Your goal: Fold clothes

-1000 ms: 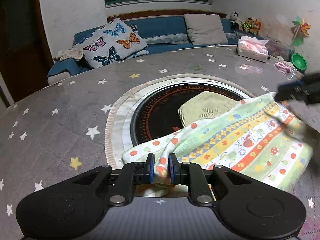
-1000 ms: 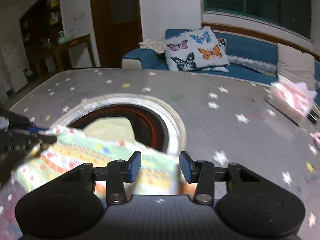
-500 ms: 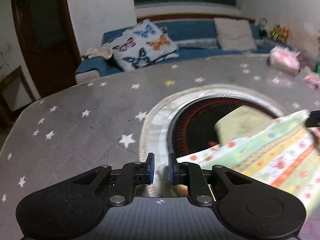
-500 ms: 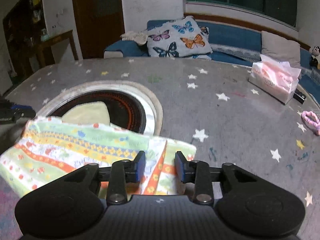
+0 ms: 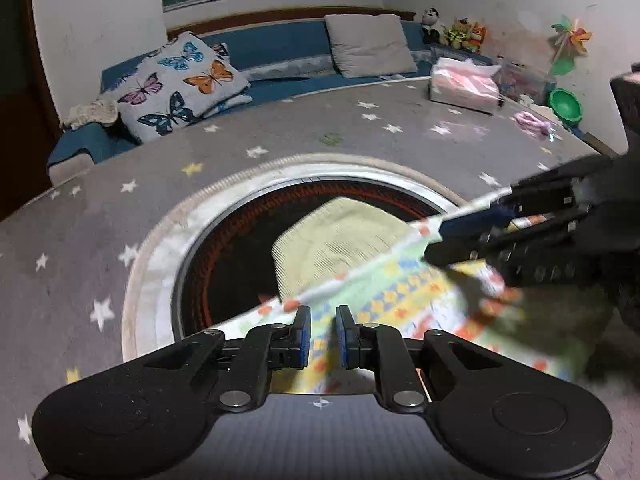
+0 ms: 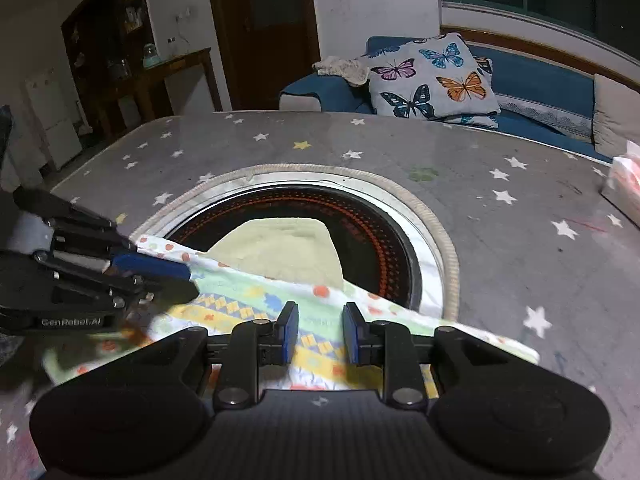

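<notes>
A colourful patterned garment (image 5: 404, 300) with stripes and dots lies on the grey star-print table, over the near edge of the round black cooktop; it also shows in the right wrist view (image 6: 256, 300). My left gripper (image 5: 322, 334) sits over the garment's near edge with a narrow gap between its jaws, cloth lying beneath. In the right wrist view it (image 6: 176, 276) reaches in from the left onto the cloth edge. My right gripper (image 6: 318, 334) is open over the garment. In the left wrist view it (image 5: 448, 236) comes in from the right at the garment's far corner.
A pale yellow folded cloth (image 5: 336, 244) lies in the cooktop recess (image 6: 384, 248). A pink tissue pack (image 5: 464, 84), a pink hair tie (image 5: 530, 120) and a green bowl (image 5: 564, 104) are at the table's far right. A blue sofa with a butterfly cushion (image 5: 180, 84) stands behind.
The left gripper's jaws have parted slightly and it no longer pinches the bunched cloth. The right gripper has opened wider. Both have come closer together over the garment, which now lies flatter.
</notes>
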The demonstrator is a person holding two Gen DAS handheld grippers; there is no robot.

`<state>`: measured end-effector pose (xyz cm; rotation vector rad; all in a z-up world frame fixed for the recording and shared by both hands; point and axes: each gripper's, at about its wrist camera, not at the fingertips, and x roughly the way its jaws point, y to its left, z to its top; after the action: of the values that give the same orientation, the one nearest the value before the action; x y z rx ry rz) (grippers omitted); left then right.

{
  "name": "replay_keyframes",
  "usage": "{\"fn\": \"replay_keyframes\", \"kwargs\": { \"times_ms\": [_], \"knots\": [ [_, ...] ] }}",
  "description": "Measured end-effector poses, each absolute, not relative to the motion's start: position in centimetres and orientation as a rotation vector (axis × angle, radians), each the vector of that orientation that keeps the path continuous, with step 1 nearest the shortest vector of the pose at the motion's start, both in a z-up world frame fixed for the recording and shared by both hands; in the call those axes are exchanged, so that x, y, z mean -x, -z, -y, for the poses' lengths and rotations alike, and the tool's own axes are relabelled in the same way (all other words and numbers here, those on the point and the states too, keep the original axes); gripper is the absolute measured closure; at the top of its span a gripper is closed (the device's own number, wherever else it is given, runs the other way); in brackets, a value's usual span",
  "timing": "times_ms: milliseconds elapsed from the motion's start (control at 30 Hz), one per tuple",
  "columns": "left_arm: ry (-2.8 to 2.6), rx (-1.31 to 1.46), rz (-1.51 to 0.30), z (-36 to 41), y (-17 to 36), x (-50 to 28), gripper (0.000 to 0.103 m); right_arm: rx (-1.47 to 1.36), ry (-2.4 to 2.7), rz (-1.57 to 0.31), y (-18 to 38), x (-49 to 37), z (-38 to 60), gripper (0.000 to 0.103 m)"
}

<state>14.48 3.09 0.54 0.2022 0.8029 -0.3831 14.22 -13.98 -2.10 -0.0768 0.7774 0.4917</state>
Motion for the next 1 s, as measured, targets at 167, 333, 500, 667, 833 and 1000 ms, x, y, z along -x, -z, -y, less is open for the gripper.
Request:
{"fn": "replay_keyframes", "kwargs": {
  "times_ms": [167,333,500,667,833,1000],
  "knots": [
    [0.368,-0.193,-0.762,-3.6,-1.3,-13.3,0.087,0.062,-0.482,-0.776,1.8,-14.2,13.9,0.078],
    [0.422,-0.183,-0.713,-3.6,-2.5,-9.4,0.087,0.123,-0.544,-0.747,0.1,-10.8,14.2,0.078],
    [0.503,-0.197,-0.66,-1.7,-2.7,-5.1,0.087,0.189,-0.625,-0.745,-0.4,-7.1,13.3,0.078],
    [0.501,-0.215,-0.67,-1.2,-0.7,-3.5,0.087,0.278,-0.644,-0.738,1.6,-4.5,11.5,0.077],
    [0.453,-0.186,-0.665,-2.3,0.1,-3.0,0.087,0.24,-0.625,-0.713,1.5,-3.6,11.7,0.077],
    [0.399,-0.087,-0.674,-4.7,0.0,-3.1,0.087,0.191,-0.619,-0.728,1.8,-3.8,12.7,0.074]
  ]
}}
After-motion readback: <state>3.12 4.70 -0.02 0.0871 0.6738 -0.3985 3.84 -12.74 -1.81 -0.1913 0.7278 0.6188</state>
